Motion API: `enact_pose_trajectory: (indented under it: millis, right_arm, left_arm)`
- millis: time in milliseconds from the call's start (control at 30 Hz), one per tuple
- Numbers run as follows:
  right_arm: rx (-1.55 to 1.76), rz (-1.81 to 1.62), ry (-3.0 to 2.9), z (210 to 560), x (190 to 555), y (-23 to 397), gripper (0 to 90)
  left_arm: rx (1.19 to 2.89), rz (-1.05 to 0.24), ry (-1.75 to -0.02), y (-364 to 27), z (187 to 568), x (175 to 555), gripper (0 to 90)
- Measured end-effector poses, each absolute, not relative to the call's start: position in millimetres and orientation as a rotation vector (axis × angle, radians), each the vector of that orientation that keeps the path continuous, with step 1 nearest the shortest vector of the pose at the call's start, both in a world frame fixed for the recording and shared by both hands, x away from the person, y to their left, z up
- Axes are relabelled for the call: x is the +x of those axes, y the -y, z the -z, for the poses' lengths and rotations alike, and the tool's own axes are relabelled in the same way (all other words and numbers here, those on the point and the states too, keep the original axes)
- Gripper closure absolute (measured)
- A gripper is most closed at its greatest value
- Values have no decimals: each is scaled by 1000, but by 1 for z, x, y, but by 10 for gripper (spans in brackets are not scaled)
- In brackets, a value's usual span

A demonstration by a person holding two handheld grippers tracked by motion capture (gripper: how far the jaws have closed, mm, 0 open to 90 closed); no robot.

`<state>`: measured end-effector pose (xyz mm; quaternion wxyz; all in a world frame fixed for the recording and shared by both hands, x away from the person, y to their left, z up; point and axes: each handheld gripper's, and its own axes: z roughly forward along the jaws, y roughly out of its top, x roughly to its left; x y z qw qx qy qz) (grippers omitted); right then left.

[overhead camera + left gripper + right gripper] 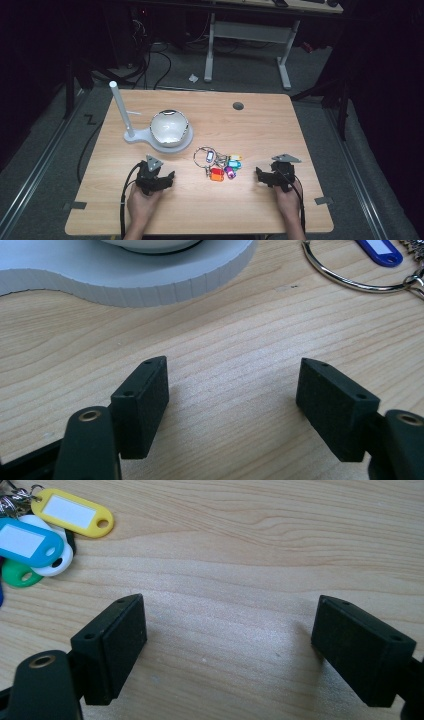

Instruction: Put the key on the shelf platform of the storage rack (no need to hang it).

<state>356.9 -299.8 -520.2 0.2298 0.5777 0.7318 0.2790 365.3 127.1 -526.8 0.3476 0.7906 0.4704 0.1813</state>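
Key-tag bunch (220, 165) lies mid-table between both grippers — left gripper (167, 179) and right gripper (260, 175) both gape wide, empty; the bunch sits slightly closer to the right one.

A white bowl (170, 128) sits in a white stand (176, 146) on the wooden table (260, 120), and a white post (121, 110) rises upright from the stand's left end. Beyond the table stands a desk frame (250, 35), with cables (155, 60) on the floor.
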Motion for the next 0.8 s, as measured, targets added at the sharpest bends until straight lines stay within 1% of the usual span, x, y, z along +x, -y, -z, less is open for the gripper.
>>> enact_pose_trajectory:
  millis: [467, 500, 533, 567, 600, 800]
  right_arm:
    - [1590, -766, -2013, 520, 357, 300, 145]
    - [1591, -766, -2013, 520, 357, 300, 145]
    - [1589, -765, -2014, 520, 357, 300, 145]
    - [1589, -765, -2014, 520, 357, 300, 145]
    - [1589, -765, -2014, 520, 357, 300, 145]
    - [1589, -763, -2015, 520, 357, 300, 145]
  left_arm:
    - [2051, -465, -1220, -127, 527, 366, 291]
    - [2054, -461, -1218, -127, 527, 367, 289]
    - [2055, -460, -1213, -127, 527, 367, 264]
    - [2060, -457, -1206, -126, 527, 367, 264]
    - [2066, -453, -1201, -126, 527, 367, 243]
    - [2071, -436, -1198, -127, 526, 368, 250]
